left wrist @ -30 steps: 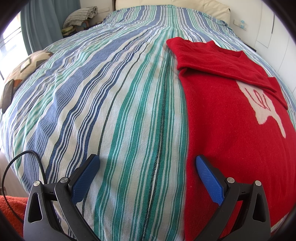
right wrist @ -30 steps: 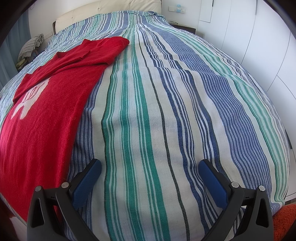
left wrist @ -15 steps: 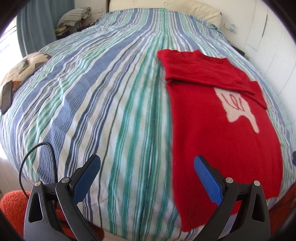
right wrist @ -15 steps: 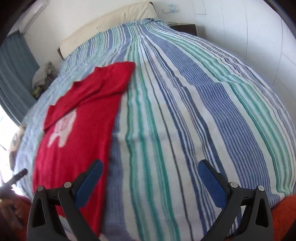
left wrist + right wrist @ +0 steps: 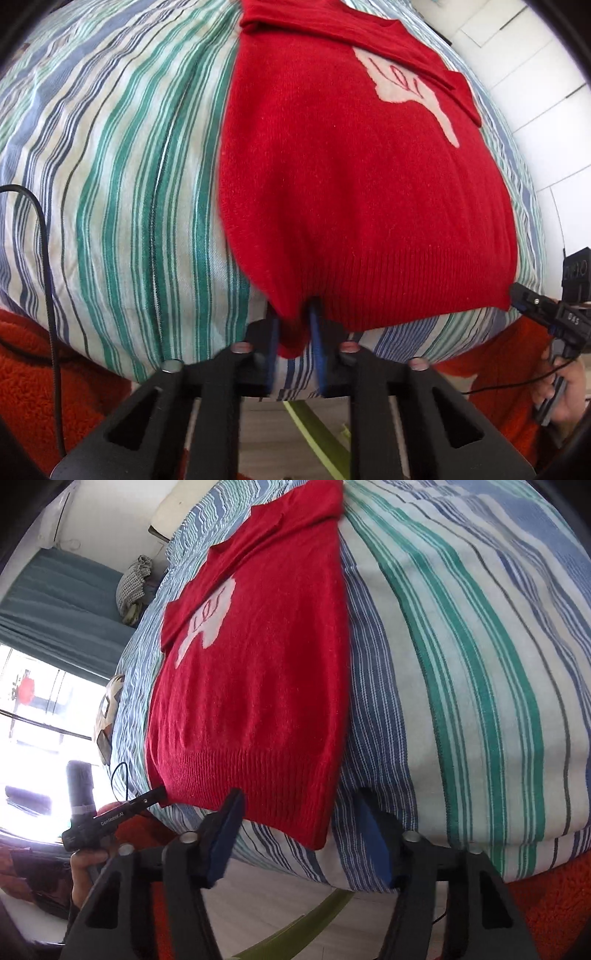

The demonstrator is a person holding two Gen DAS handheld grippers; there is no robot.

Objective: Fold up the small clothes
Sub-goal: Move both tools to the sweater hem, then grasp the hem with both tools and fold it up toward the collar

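A red sweater [image 5: 351, 184] with a pale motif lies flat on the striped bedcover [image 5: 129, 184], sleeves folded across its chest and ribbed hem at the bed's near edge. My left gripper [image 5: 294, 332] is shut on the hem's left corner, with red knit pinched between the blue pads. In the right wrist view the sweater [image 5: 251, 683] shows its right hem corner hanging between the pads of my right gripper [image 5: 301, 834]. Those jaws are closing, and a gap remains beside the right pad. Each view shows the other gripper at the opposite corner.
A pillow [image 5: 166, 513] lies at the head of the bed. A checked cloth bundle [image 5: 135, 579] and a teal curtain [image 5: 55, 602] stand by the window side, with a patterned cushion [image 5: 107, 709] on the bed's edge. White cupboards [image 5: 535, 74] line the other side. Orange fleecy fabric [image 5: 55, 369] sits below the bed edge.
Both grippers tipped downward and came to the sweater's near hem. The left jaws went from wide open to shut on the left corner. The right jaws narrowed around the right corner.
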